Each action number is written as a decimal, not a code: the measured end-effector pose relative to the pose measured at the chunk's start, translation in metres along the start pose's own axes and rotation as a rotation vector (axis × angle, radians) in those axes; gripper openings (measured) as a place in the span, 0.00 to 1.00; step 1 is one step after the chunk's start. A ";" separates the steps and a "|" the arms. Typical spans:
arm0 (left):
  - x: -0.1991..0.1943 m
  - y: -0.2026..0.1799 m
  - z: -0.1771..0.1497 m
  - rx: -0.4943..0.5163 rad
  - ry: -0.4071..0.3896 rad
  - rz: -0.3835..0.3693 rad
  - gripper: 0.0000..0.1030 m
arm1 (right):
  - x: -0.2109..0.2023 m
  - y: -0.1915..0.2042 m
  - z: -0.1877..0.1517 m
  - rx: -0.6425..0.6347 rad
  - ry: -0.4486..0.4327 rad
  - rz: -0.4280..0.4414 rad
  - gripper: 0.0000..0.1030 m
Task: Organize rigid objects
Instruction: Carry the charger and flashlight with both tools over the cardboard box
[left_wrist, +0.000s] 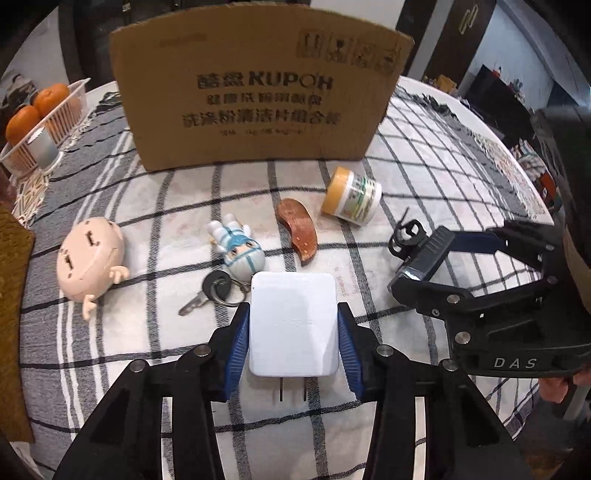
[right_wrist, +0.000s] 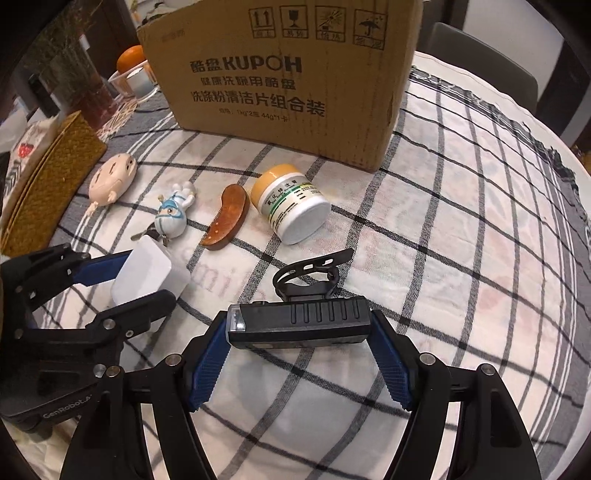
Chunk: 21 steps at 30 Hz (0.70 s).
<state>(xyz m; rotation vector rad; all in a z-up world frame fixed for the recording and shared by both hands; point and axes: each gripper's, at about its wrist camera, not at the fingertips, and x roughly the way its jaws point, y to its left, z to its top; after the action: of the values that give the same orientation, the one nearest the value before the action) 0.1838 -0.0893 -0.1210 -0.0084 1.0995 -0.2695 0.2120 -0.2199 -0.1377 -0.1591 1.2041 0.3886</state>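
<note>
A white plug-in charger (left_wrist: 293, 325) lies flat on the checked tablecloth with its prongs toward me. My left gripper (left_wrist: 293, 308) is shut on it, and a blue pad (left_wrist: 236, 350) presses each side. From the right wrist the same charger (right_wrist: 147, 273) shows at the left. A black bike light (right_wrist: 299, 325) with a strap mount lies crosswise. My right gripper (right_wrist: 298, 320) is shut on its two ends; it appears in the left wrist view too, as right gripper (left_wrist: 430, 258). Ahead lie a yellow-lidded jar (left_wrist: 351, 195) on its side, a wooden comb (left_wrist: 299, 232), a figurine keychain (left_wrist: 240, 247) with a key (left_wrist: 207, 291), and a doll head (left_wrist: 88, 254).
A tall cardboard box (left_wrist: 258, 92) stands at the back of the round table. A white basket (left_wrist: 55, 122) with oranges sits at the far left. A woven mat (right_wrist: 48, 184) lies at the left edge. The table's rim curves close on the right.
</note>
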 end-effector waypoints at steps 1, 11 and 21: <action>-0.003 0.001 0.001 -0.001 -0.008 0.001 0.43 | -0.001 0.001 0.000 0.008 -0.002 -0.001 0.72; -0.036 0.016 0.020 -0.009 -0.118 0.040 0.43 | -0.029 0.012 0.016 0.058 -0.071 -0.019 0.72; -0.063 0.030 0.042 -0.018 -0.208 0.076 0.43 | -0.052 0.018 0.037 0.107 -0.170 -0.058 0.72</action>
<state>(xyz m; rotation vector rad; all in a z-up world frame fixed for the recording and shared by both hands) 0.2001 -0.0521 -0.0504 -0.0106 0.8933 -0.1857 0.2219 -0.2020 -0.0744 -0.0669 1.0476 0.2802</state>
